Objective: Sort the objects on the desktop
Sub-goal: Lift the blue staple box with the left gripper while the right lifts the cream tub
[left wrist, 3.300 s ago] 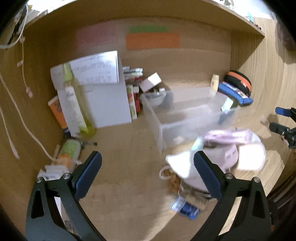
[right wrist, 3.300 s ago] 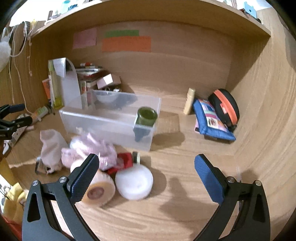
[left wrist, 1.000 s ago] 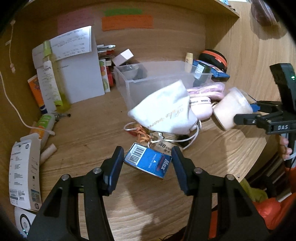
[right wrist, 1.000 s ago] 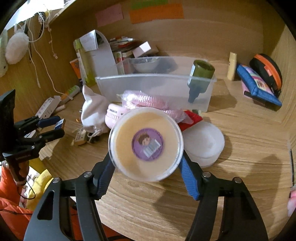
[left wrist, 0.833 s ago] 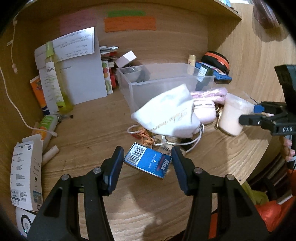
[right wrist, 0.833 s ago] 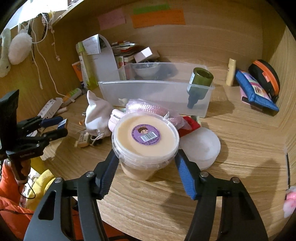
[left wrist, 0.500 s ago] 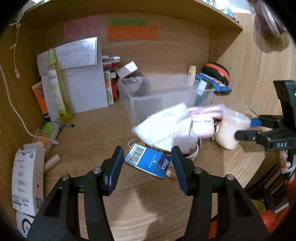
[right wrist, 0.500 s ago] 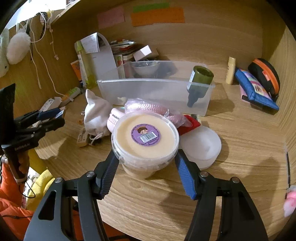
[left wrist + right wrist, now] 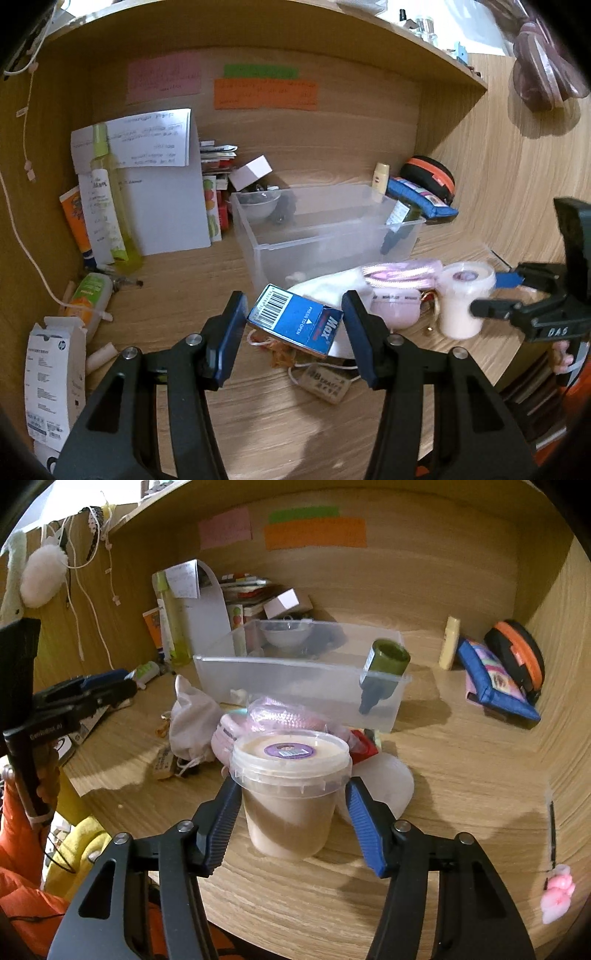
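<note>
The left gripper (image 9: pixel 293 317) is clamping a blue staple box (image 9: pixel 295 320) between its pads, barcode end toward the left finger, white "Max" lettering toward the right (box tilted, lifted clear of the desk (image 9: pixel 177 295)). Just ahead of the fingertips a clear plastic bin (image 9: pixel 325 236) is sitting on the wood; a dark green bottle (image 9: pixel 400 214) is leaning head-down over the bin's far right corner. Ahead and to the right of the box, a white drawstring pouch (image 9: pixel 332 291), a pink round case (image 9: pixel 395 312) and a pink mesh bundle (image 9: pixel 402 271) are lying together in a heap, touching one another. Below the right finger, a small labelled tag (image 9: pixel 327 382) is resting on the desk.

The right gripper (image 9: pixel 291 794) is gripping a lidded plastic tub (image 9: pixel 290 794) filled with beige material, upright, fingers pressing on its sides just under the rim (purple sticker on the lid). Behind the tub, the same pink heap is sitting between it and the bin; a white round lid (image 9: pixel 391 779) is lying just right of the tub. Far right of this tool, a blue pouch (image 9: pixel 495 672) is leaning against an orange-trimmed black case (image 9: pixel 517 653).
</note>
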`<state>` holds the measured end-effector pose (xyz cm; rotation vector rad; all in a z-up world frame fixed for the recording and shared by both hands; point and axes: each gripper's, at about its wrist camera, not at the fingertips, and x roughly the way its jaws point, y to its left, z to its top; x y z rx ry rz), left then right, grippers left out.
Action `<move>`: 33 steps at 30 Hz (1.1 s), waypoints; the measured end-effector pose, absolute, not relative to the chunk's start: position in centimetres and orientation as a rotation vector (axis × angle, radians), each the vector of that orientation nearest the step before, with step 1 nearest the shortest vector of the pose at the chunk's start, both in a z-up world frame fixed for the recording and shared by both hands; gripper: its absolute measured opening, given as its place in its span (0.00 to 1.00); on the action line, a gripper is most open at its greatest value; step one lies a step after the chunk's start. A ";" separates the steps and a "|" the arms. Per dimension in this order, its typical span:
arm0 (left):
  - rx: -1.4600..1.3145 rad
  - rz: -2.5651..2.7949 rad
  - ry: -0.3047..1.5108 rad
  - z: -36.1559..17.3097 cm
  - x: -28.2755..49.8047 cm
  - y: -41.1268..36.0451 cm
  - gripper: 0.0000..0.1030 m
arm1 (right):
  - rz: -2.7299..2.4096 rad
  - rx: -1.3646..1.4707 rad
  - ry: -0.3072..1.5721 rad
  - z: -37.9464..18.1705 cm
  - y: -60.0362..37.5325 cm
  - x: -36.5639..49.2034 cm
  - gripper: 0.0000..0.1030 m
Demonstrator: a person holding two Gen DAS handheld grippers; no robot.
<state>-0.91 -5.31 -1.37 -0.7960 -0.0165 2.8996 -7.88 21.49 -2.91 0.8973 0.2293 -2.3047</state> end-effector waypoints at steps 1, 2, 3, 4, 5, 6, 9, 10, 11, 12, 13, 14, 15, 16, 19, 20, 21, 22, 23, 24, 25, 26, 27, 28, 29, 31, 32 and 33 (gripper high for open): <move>-0.796 2.896 -0.017 -1.4 -0.9 -5.2 0.51 | -2.297 0.913 0.229 -3.3 21.5 -8.0 0.53; -0.797 2.891 -0.019 -1.4 -0.9 -5.0 0.51 | -2.290 0.927 0.231 -3.6 21.5 -8.0 0.53; -0.798 2.888 -0.020 -1.4 -0.9 -4.9 0.51 | -2.282 0.946 0.233 -4.1 21.4 -8.1 0.53; -0.800 2.885 -0.024 -1.5 -1.0 -4.8 0.51 | -2.272 0.961 0.232 -4.5 21.4 -8.2 0.53; -0.801 2.881 -0.027 -1.5 -1.0 -4.6 0.51 | -2.258 0.964 0.225 -4.8 21.3 -8.2 0.53; -0.802 2.877 -0.030 -1.5 -1.1 -4.5 0.51 | -2.247 0.966 0.217 -5.0 21.3 -8.3 0.53; -0.801 2.870 -0.030 -1.5 -1.2 -4.1 0.51 | -2.244 0.951 0.221 -5.2 20.9 -8.2 0.56; -0.799 2.869 -0.030 -1.4 -1.3 -4.0 0.51 | -2.248 0.946 0.224 -5.2 20.8 -8.2 0.57; -0.796 2.868 -0.030 -1.3 -1.3 -3.9 0.51 | -2.249 0.942 0.225 -5.3 20.7 -8.2 0.58; -0.794 2.866 -0.031 -1.3 -1.4 -3.8 0.51 | -2.247 0.939 0.223 -5.3 20.6 -8.3 0.58; -0.790 2.867 -0.035 -1.2 -1.5 -3.7 0.51 | -2.245 0.939 0.218 -5.4 20.6 -8.5 0.59; -0.786 2.867 -0.038 -1.1 -1.5 -3.7 0.51 | -2.241 0.940 0.210 -5.5 20.5 -8.7 0.60; -0.782 2.866 -0.042 -1.0 -1.6 -3.7 0.51 | -2.240 0.941 0.202 -5.5 20.5 -8.9 0.61; -0.778 2.866 -0.048 -1.0 -1.7 -3.7 0.51 | -2.242 0.940 0.196 -5.6 20.4 -9.2 0.61; -0.767 2.867 -0.060 -0.6 -2.1 -3.6 0.51 | -2.257 0.928 0.199 -5.6 20.2 -9.4 0.60; -0.761 2.872 -0.060 -0.5 -2.2 -3.5 0.51 | -2.262 0.925 0.201 -5.6 20.2 -9.4 0.60; -0.759 2.872 -0.060 -0.3 -2.4 -3.4 0.51 | -2.264 0.927 0.201 -5.6 20.2 -9.5 0.60; -0.754 2.873 -0.061 -0.2 -2.5 -3.4 0.51 | -2.263 0.929 0.199 -5.5 20.4 -9.5 0.59; -0.750 2.874 -0.061 0.0 -2.7 -3.3 0.51 | -2.263 0.929 0.196 -5.4 20.5 -9.6 0.59; -0.745 2.876 -0.060 0.1 -2.9 -3.3 0.51 | -2.265 0.929 0.195 -5.2 20.7 -9.6 0.59; -0.740 2.876 -0.059 0.3 -3.1 -3.2 0.51 | -2.271 0.927 0.197 -5.0 20.9 -9.6 0.59; -0.736 2.876 -0.060 0.4 -3.3 -3.2 0.51 | -2.277 0.922 0.197 -4.8 21.2 -9.5 0.59; -0.733 2.875 -0.060 0.5 -3.5 -3.1 0.51 | -2.283 0.914 0.194 -4.4 21.5 -9.4 0.59; -0.729 2.874 -0.060 0.7 -3.8 -3.0 0.51 | -2.287 0.907 0.190 -4.0 21.8 -9.3 0.59; -0.726 2.873 -0.062 0.8 -4.1 -3.0 0.51 | -2.290 0.897 0.188 -3.6 22.1 -9.2 0.59; -0.722 2.870 -0.064 1.1 -4.6 -2.9 0.51 | -2.309 0.871 0.193 -2.6 22.6 -8.9 0.59; -0.719 2.871 -0.063 1.2 -4.9 -2.8 0.51 | -2.323 0.857 0.200 -2.1 22.7 -8.8 0.59; -0.717 2.871 -0.063 1.4 -5.1 -2.7 0.51 | -2.339 0.841 0.206 -1.6 22.9 -8.7 0.59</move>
